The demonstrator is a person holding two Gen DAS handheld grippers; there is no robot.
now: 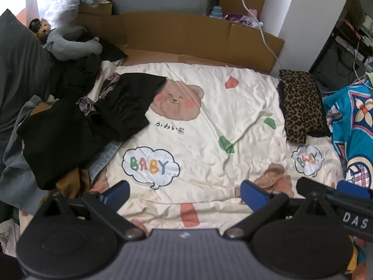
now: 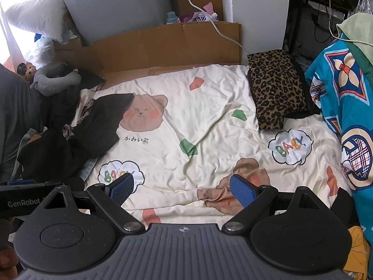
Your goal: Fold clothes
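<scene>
Looking along the left gripper (image 1: 185,192), its blue fingers (image 1: 117,191) stand wide apart over the near edge of the cream sheet (image 1: 209,121), holding nothing. A heap of unfolded clothes (image 1: 58,140) lies at the left, black pieces on top, denim and brown cloth beneath, one black piece spilling onto the printed bear. At the far right a leopard garment (image 1: 300,105) sits already folded, close to the sheet's edge, likely put there to keep the middle free as a folding area. A blue patterned cloth (image 1: 354,126) hangs at the right margin. The right gripper (image 1: 333,192) pokes in at the near right; its finger state cannot be told from this view.

From the right wrist, the right gripper's fingers (image 2: 242,190) are likewise spread and empty, low over the sheet's near rumpled edge. The heap sits at the left, near and mid-distance; the leopard garment is far right, well apart from it. Cardboard (image 2: 167,44) lines the far side, with a white cable (image 2: 209,21) trailing over it.

Both tools look poised between garments; I judge the next reach goes left to the heap.
</scene>
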